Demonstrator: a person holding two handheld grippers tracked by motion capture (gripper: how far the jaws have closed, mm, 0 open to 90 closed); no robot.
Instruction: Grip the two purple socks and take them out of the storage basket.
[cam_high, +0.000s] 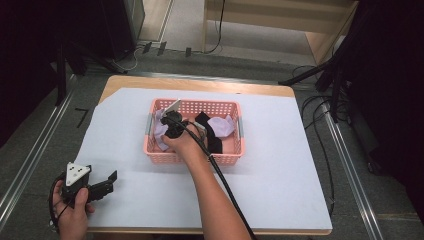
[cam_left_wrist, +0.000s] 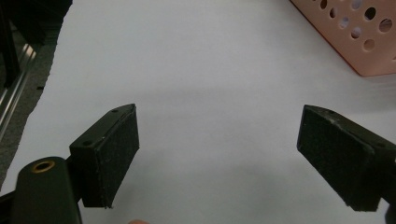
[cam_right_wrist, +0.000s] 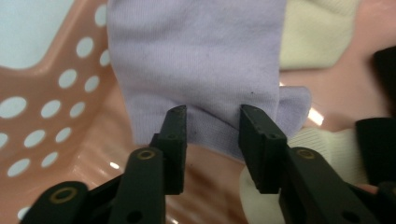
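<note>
Lilac sock (cam_right_wrist: 201, 60) lying in the left part of the pink basket (cam_high: 192, 157), its lower hem just between the right tongs (cam_right_wrist: 212, 140), half open, pads not yet pressing. Best to push a little deeper over the hem, then close on one layer only and lift straight up. Basket wall (cam_right_wrist: 51, 116) close on one side, cream cloth (cam_right_wrist: 322, 32) and black cloth (cam_high: 210, 130) just beside, so little side room. Left tongs (cam_left_wrist: 219, 149) wide and empty over the white desk (cam_left_wrist: 196, 56), much free space there
</note>
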